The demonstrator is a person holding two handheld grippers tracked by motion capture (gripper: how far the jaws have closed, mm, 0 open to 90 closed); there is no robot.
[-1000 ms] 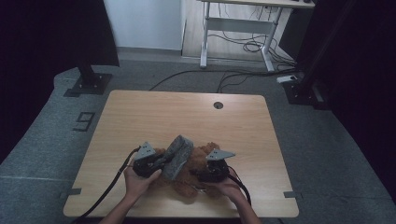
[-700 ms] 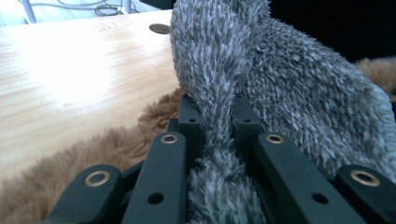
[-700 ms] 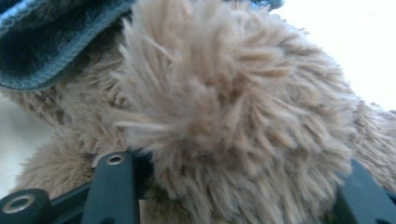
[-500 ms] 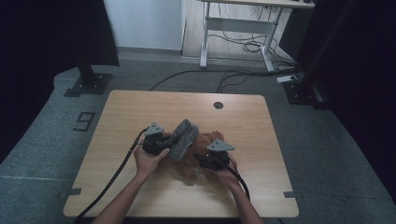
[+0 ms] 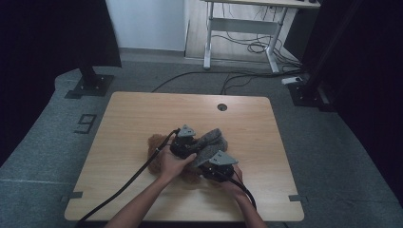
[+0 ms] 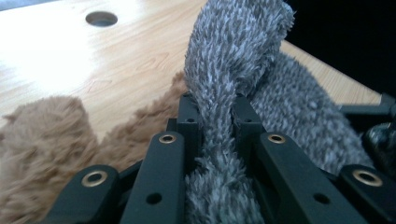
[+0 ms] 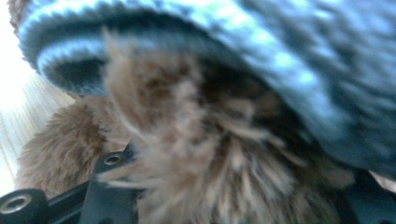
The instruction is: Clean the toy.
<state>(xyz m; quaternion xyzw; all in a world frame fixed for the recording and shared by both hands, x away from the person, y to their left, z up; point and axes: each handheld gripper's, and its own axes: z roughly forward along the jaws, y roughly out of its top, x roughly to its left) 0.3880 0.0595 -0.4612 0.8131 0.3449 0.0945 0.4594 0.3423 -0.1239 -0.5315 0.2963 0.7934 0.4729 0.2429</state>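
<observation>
1. High view: left gripper (image 5: 186,137) and right gripper (image 5: 217,164) sit at frame centre on the light wooden table (image 5: 142,114). A fuzzy grey knitted cloth piece (image 5: 209,142) lies between them, on top of a shaggy brown plush toy (image 5: 154,142).
2. Left gripper view: jaws clamped tight on a fold of the grey cloth (image 6: 233,93), centre frame; brown plush (image 6: 42,140) lower left.
3. Right gripper view: blurred; brown plush (image 7: 201,154) sits between the jaws, cannot tell the jaw gap. Grey cloth (image 7: 280,60) on top.
</observation>
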